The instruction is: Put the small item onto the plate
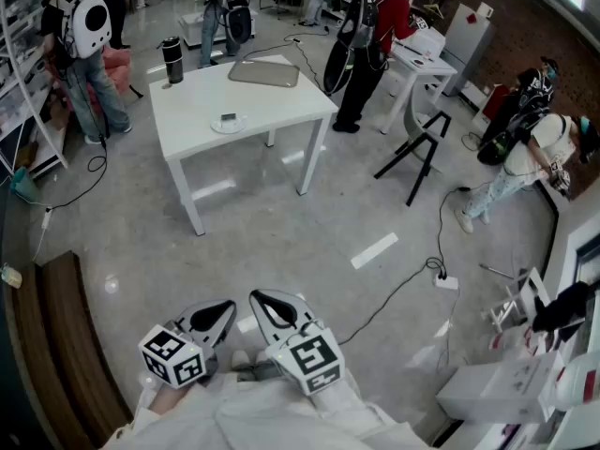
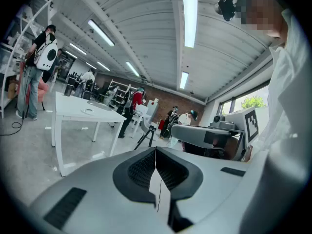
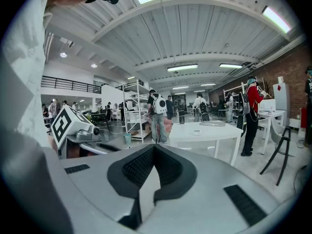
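So, the left tool [image 1: 225, 309] and right tool [image 1: 259, 301] are both pressed together with nothing between them. They're side by side low over the floor, well apart from the white desk [image 1: 281, 101]. The plate [image 1: 228, 126] sits near the desk's front edge, and the small item [image 1: 228, 117] looks to be on it.
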Demonstrator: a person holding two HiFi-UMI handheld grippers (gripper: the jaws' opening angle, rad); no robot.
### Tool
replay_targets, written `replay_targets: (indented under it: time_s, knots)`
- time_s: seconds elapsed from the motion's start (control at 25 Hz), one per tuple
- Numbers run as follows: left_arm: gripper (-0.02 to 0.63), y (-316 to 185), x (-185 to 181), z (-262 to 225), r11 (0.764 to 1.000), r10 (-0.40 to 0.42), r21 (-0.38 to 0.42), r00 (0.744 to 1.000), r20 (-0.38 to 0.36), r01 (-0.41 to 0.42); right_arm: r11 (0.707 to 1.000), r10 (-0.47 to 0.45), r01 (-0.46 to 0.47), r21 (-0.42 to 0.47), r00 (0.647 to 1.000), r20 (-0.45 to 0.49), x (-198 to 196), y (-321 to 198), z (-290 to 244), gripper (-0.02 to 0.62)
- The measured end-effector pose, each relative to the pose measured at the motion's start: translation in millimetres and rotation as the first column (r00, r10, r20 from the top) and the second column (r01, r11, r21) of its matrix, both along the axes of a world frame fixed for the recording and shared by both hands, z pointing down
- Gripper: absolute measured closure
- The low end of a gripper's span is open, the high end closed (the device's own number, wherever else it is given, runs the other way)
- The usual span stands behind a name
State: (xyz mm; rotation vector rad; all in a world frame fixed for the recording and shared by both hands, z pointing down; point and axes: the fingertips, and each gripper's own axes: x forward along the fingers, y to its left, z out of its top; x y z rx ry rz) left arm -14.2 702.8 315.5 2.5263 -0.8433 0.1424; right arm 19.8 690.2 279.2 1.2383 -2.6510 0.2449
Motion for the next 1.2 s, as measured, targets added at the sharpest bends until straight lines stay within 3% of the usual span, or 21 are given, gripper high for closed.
replay_targets:
  time_s: [0.28, 0.68, 0.84, 1.04, 1.2]
  knots:
    - [0.595, 2.7, 2.8, 6.5, 1.0, 0.001, -0.007, 1.0, 0.017, -0.001, 1.0, 0.001, -0.001, -0.013, 1.0, -0.02, 5.1, 3.1, 7.9, 0.581]
    - [0.595, -14.0, 10.4, 10.7, 1.0, 0.015, 0.006, 0.999, 0.052, -0.015, 0.996, 0.034, -0.032, -0.083, 0.999, 0.025, 9.8, -9.5, 16.9, 0.58]
    - [0.595, -21.4, 19.4, -0.5, 0.999, 0.02, 0.038, 0.998, 0.052, -0.022, 0.999, 0.024, -0.026, -0.043, 0.999, -0.038, 19.2, -9.8, 18.1, 0.58]
    - [0.595, -17.1, 25.0, 22.7, 0.998, -0.051, -0.023, 0.997, 0.051, 0.052, 1.0, 0.026, -0.026, 0.006, 0.997, -0.078, 33.1, -15.9, 22.5, 0.58]
    - [0.595, -0.6, 36.5, 39.4, 0.994, -0.063, -0.091, 0.998, 0.016, 0.064, 0.999, -0.012, 0.008, -0.044, 0.997, -0.082, 33.7, -9.7, 41.3, 0.58]
